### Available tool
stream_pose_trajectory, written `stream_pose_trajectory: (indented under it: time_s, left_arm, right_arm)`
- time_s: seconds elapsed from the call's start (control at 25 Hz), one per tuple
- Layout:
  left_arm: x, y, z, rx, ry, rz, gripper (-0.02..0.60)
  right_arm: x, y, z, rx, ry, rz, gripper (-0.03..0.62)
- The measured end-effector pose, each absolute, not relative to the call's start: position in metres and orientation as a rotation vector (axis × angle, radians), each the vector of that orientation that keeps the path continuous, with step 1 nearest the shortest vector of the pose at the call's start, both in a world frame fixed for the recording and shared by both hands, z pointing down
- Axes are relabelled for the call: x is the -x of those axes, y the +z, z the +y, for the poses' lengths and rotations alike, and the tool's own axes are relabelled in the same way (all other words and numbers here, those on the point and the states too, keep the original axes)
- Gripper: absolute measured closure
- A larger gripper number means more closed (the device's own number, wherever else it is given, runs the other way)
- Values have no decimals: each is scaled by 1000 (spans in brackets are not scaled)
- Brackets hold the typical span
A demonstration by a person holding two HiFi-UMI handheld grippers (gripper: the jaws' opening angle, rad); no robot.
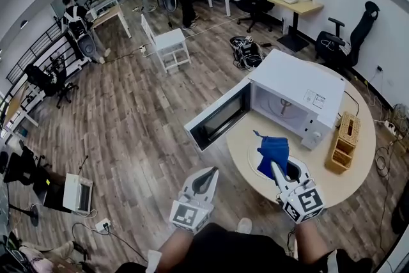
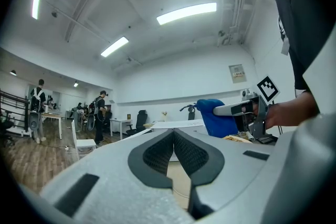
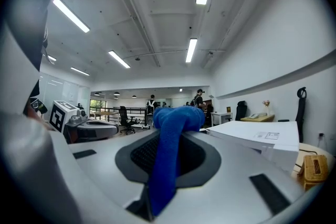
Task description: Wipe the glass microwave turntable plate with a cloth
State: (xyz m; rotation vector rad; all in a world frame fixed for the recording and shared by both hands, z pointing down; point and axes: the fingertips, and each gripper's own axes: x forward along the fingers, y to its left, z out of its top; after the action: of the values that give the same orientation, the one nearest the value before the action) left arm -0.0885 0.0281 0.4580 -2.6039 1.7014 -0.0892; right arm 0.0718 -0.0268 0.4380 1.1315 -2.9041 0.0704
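My right gripper (image 1: 275, 167) is shut on a blue cloth (image 1: 273, 151) that hangs bunched from its jaws above the round table (image 1: 255, 137). In the right gripper view the blue cloth (image 3: 169, 155) runs between the two pads of the right gripper (image 3: 173, 131) and folds over their tips. Just under and right of that gripper, the glass turntable plate (image 1: 296, 173) seems to lie on the table, partly hidden. My left gripper (image 1: 206, 178) is shut and empty, held left of the table over the floor. In the left gripper view its pads (image 2: 157, 152) meet, with the cloth (image 2: 215, 119) beyond them.
A white microwave (image 1: 300, 94) stands on the table with its door (image 1: 217, 117) swung open to the left and its cavity bare. A wicker basket (image 1: 345, 139) sits at the table's right edge. Chairs, desks, floor cables and people fill the room behind.
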Motion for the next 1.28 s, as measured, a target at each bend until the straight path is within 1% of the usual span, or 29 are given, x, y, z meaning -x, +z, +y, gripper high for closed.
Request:
stream_pose_trajectory:
  time_s: [0.24, 0.68, 1.0, 1.28]
  left_arm:
    - [96, 463, -12, 2651, -65, 1652, 575]
    - [137, 453, -92, 2736, -24, 1449, 575]
    - [151, 460, -119, 2821, 14, 1327, 575]
    - [150, 458, -133, 2859, 20, 1266, 575]
  right_arm:
    - [-64, 447, -63, -1180, 89, -2865, 533]
    - [-17, 440, -125, -1336, 86, -2794, 533]
    - [5, 454, -145, -1437, 113, -2711, 533]
    - [4, 474, -159, -1479, 150, -2662, 533]
